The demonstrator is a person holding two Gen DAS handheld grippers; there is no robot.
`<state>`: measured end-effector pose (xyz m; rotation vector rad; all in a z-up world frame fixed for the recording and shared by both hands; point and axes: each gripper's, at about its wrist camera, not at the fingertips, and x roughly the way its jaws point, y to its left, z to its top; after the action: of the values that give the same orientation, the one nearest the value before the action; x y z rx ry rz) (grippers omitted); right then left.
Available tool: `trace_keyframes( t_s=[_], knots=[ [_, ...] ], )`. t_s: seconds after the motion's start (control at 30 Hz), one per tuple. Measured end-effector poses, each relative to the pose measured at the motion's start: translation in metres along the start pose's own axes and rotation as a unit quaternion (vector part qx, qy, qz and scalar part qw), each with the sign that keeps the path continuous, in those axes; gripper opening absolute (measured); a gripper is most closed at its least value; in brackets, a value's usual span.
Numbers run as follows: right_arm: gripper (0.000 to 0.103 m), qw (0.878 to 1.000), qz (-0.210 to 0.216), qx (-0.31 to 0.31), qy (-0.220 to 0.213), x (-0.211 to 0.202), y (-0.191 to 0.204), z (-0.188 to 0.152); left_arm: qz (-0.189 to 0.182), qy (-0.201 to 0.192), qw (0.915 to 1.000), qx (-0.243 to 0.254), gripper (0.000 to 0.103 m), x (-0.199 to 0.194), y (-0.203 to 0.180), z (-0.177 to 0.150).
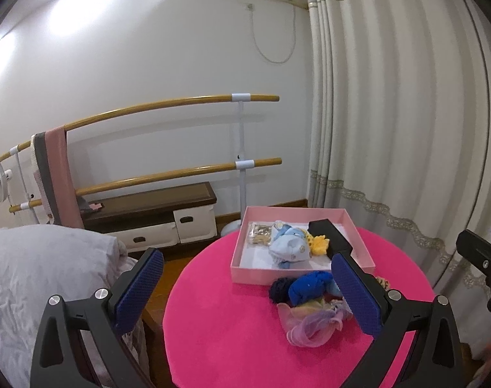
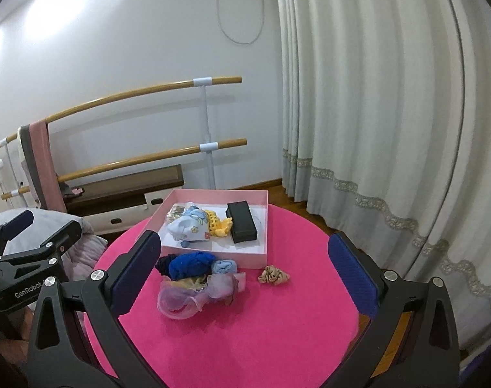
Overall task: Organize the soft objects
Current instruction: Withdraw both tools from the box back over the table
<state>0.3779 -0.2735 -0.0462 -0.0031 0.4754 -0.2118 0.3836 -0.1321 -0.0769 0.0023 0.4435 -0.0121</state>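
A pink shallow box (image 1: pixel 245 245) (image 2: pixel 261 255) stands at the far side of the round pink table (image 1: pixel 232 333) (image 2: pixel 271 323). Inside lie a light blue patterned cloth (image 1: pixel 289 242) (image 2: pixel 189 224), a yellow knit piece (image 1: pixel 320 242) (image 2: pixel 218 223), a beige patterned item (image 1: pixel 256 232) and a black case (image 1: pixel 329 234) (image 2: pixel 241 222). In front of the box sits a pile: blue fabric (image 1: pixel 307 286) (image 2: pixel 189 263), a pale blue roll (image 2: pixel 224 266), sheer lilac fabric (image 1: pixel 310 323) (image 2: pixel 193 296). A beige scrunchie (image 2: pixel 274 274) lies apart to the right. My left gripper (image 1: pixel 248 291) and right gripper (image 2: pixel 245 274) hover above the table, both open and empty.
A bed with grey bedding (image 1: pixel 35 274) lies left of the table. Wooden ballet bars (image 1: pixel 168 103) with a pink towel (image 1: pixel 59 174) and a low dark bench (image 1: pixel 148 207) run along the back wall. Long cream curtains (image 1: pixel 391 129) hang on the right.
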Motion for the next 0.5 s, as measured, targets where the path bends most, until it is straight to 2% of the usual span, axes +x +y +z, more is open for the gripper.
trace_keyframes(
  t_s=[0.5],
  knots=[
    [0.103,1.000,0.003,-0.005,0.000,-0.009,0.004,-0.006,0.002,0.005,1.0000,-0.006,0.103,-0.029,0.004,-0.004]
  ],
)
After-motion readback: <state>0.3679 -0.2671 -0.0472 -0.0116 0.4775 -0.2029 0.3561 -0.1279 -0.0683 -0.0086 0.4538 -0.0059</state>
